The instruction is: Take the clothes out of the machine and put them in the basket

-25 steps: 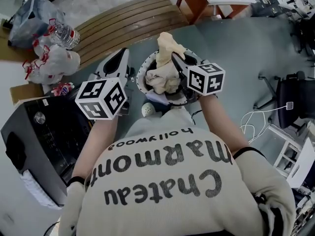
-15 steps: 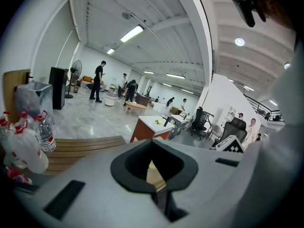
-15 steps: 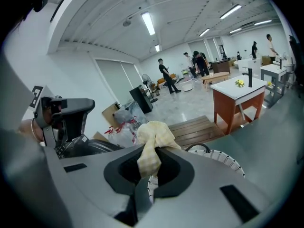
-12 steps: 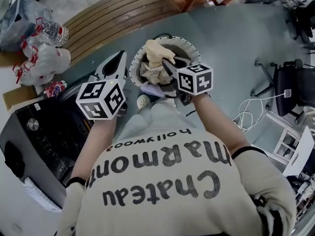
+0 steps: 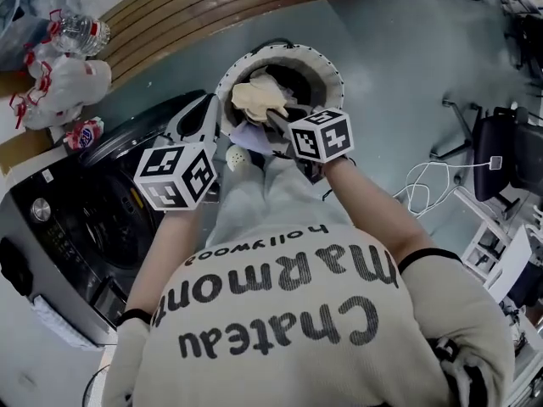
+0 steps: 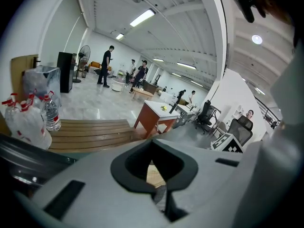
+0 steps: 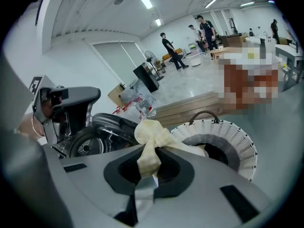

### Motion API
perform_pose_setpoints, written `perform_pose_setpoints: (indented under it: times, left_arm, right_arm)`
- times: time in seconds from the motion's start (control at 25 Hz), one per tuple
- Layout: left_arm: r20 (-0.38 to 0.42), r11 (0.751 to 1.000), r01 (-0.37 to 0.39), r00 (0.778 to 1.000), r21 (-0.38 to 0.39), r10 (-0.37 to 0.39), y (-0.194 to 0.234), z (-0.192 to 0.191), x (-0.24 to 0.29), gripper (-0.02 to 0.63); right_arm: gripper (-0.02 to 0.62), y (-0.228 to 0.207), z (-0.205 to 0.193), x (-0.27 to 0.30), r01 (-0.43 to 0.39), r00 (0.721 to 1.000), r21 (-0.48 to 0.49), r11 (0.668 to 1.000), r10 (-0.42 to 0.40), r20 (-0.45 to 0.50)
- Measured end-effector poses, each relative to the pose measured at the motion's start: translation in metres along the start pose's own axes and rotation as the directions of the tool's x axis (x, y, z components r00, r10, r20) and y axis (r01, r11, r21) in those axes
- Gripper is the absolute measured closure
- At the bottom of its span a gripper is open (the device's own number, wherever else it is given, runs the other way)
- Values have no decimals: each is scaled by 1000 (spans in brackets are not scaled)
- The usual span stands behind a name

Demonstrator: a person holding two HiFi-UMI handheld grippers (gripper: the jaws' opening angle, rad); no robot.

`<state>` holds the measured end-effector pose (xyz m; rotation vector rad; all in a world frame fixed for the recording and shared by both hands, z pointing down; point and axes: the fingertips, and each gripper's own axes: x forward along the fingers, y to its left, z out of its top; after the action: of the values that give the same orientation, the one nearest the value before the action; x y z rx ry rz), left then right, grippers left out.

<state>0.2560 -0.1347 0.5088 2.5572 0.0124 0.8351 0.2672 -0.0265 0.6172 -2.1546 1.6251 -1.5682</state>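
One cream garment [image 5: 254,100] now hangs lower over basket [image 5: 280,51].

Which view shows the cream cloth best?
Right gripper view: the cloth sits close up, pinched in the right tongs. Head view shows it from above, smaller. Left gripper view shows no clear sign of it.
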Motion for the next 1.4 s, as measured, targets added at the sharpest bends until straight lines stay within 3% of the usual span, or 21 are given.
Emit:
perform_pose_setpoints:
  times: [0.28,0.52,0.76,1.0,1.4]
  left_arm:
    - [4,999,-3,1000,-33,3,3,-27,18,598]
    - [-53,997,-71,996,-26,70,13,-58,24,598]
    - [-77,994,-91,993,-57,86,20,-73,29,598]
    - [-106,993,-91,991,-76,82,30,-91,41,598]
    - [-160,991,-93,984,-94,77,49,-149,76,598]
  right_arm:
    - [549,-27,-36,18,-27,989,-31,999,22,-148]
    - [551,-66,-71,22,-18,974,94,995,38,-223]
    - [551,-103,-80,29,84,974,105,991,-60,-218]
    - [549,-139,-93,41,217,947,36,975,-201,-250]
    - [549,-176,-136,85,253,932,82,964,-220,-288]
